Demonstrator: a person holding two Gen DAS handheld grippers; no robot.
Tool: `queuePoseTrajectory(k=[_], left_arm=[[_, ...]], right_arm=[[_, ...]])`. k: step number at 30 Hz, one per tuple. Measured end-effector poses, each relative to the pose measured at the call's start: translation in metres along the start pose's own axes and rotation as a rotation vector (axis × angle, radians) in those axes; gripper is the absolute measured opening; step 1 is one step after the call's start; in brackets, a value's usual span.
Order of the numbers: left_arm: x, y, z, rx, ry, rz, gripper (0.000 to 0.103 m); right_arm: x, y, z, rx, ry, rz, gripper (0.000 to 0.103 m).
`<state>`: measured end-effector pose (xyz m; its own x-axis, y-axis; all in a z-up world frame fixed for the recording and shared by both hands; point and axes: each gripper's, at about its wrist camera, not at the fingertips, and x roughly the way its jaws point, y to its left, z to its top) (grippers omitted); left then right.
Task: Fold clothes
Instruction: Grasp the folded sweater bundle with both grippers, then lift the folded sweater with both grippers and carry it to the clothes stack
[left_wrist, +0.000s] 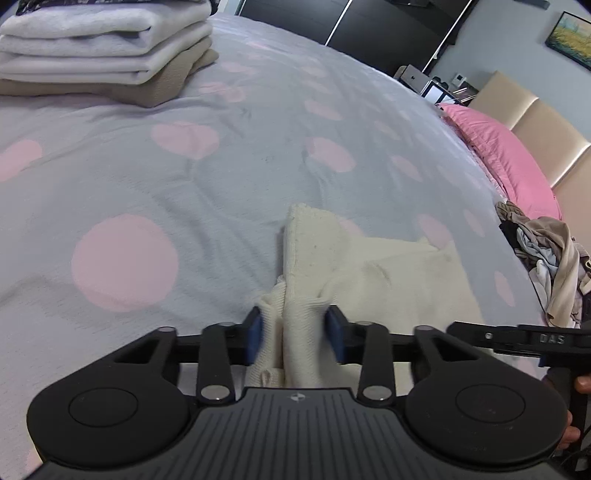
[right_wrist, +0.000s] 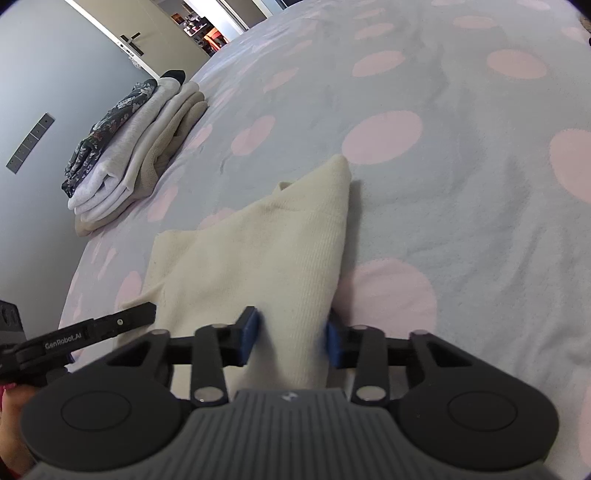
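Cream garment (left_wrist: 373, 269): lying on bed (left_wrist: 229, 155), being pinched by left tool (left_wrist: 293, 338) and right tool (right_wrist: 290, 338); fold judged partway. Folded stack (left_wrist: 103, 51): done. Unfolded heap (left_wrist: 546, 258): being left waiting.

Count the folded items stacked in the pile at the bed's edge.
4 visible: a dark floral garment on top, a light grey one beneath, a cream one under that, and a beige one at the bottom. Thinner layers may be hidden.

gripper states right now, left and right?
Left gripper: shut on the cream garment.
Right gripper: shut on the same cream garment.
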<state>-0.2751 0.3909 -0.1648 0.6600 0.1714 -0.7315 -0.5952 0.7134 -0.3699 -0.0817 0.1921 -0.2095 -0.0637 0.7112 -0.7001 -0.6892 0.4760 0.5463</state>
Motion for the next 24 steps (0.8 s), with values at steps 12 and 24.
queuePoseTrajectory(k=[12,24], left_arm=[[-0.034,-0.012,0.005,0.011,-0.096,0.0,0.013],[-0.121,0.005,0.072,0.031,-0.345,0.043,0.01]], right_arm=[[-0.034,0.035,0.003,-0.084,-0.092,0.02,0.017],[-0.059,0.146,0.057,-0.271,-0.216,0.108,0.013]])
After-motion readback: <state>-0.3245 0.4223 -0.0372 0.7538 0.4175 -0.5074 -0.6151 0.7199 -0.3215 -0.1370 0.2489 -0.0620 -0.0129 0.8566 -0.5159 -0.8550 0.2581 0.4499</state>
